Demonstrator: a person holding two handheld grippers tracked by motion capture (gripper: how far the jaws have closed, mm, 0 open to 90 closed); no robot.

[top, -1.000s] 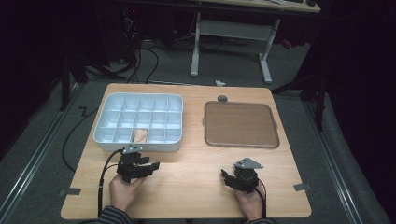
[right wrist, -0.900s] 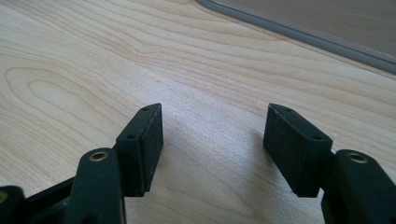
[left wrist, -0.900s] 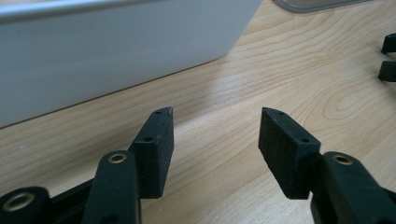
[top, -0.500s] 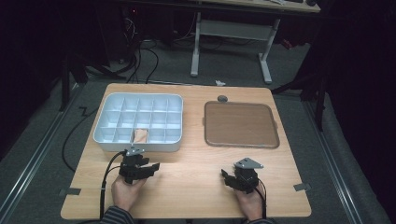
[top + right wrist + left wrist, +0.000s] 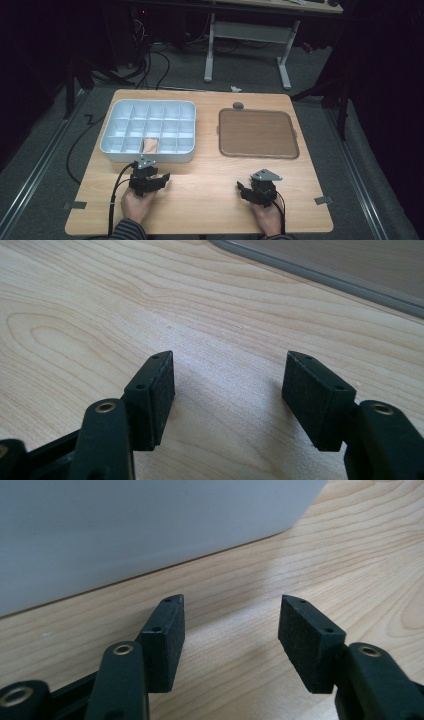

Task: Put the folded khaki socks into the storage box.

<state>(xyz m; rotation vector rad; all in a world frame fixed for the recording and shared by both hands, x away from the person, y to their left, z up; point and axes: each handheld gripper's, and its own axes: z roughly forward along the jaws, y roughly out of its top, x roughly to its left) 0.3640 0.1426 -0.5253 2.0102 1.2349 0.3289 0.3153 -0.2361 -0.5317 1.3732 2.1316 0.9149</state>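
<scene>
The divided tray (image 5: 116, 131) stands on the left half of the wooden table (image 5: 210, 190), its near wall parallel to the table's front edge. A small tan piece (image 5: 150, 145) lies in one compartment of the near row, roughly mid-row; what it is cannot be told. In the left gripper view the tray's pale outer wall (image 5: 140, 525) rises just ahead of the jaws, meeting the tabletop along a straight seam.

The left gripper (image 5: 150, 180) sits just in front of that near wall, close to it but apart. Its jaws stand moderately wide with nothing between them, only bare wood showing in the gap.

The right gripper (image 5: 245, 192) rests over the front right part of the table, well apart from the left one. Its jaws also stand apart and hold nothing. Ahead of it lies the brown flat tray (image 5: 257, 132), whose raised grey rim (image 5: 320, 275) crosses the upper corner of the right gripper view.

Open room: a broad bare strip of tabletop runs between the two grippers and along the front edge. A narrower lane separates the two trays. A small dark round object (image 5: 238, 105) sits near the far edge, just beyond the brown tray. Tape marks (image 5: 324, 200) flag the front corners.

No brand, label or readable writing is visible on any item.
</scene>
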